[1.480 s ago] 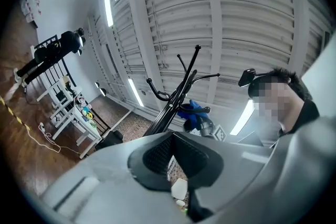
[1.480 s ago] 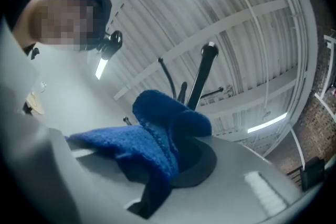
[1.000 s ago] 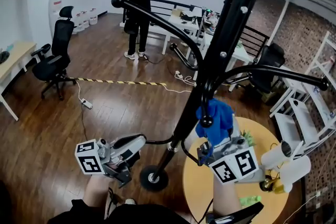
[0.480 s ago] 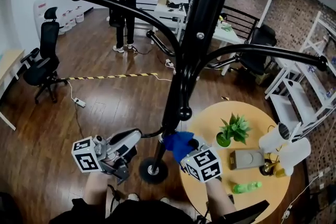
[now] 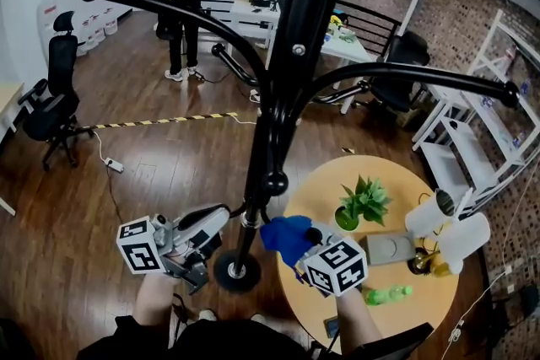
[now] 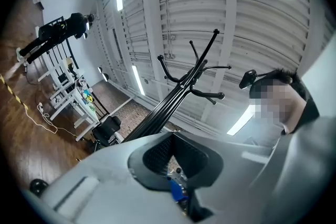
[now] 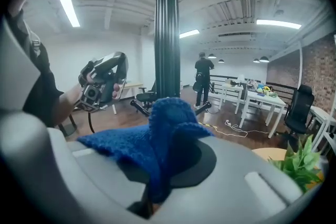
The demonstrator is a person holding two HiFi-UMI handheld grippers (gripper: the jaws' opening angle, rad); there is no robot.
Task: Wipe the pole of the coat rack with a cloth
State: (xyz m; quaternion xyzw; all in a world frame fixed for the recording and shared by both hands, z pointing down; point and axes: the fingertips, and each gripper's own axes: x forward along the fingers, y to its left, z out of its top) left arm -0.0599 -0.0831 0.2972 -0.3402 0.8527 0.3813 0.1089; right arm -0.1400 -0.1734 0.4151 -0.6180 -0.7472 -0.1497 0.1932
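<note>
We hold the blue cloth [image 5: 285, 235] in the right gripper [image 5: 300, 249]. Its fingers are closed tight on a fold, and the rest of the cloth bunches up over and ahead of them. The pole [image 5: 283, 88] of the coat rack stands just beyond these fingers, a little to their left. The cloth sits low on it, not far above the round base [image 5: 234, 272].

The left gripper [image 5: 218, 217] is on the far side of the pole from the right fingers, near the same low stretch. Its fingers are drawn together with only a thin slit left between them.

We judge that the wipe is under way on the bottom part of the pole. Nothing on the black surface shows which stretches are already clean. The long run above the fingers, up past the curved hooks, may remain to be done, and so may the side of the pole turned away from the cloth.

We cannot tell whether the cloth is pressing on the pole or hanging just beside it. In the head view the top of the pole is cut off. A thin dark curve runs from the left fingers toward the pole, but we cannot make out whether they pinch it. The right fingertips themselves are buried under the cloth.
</note>
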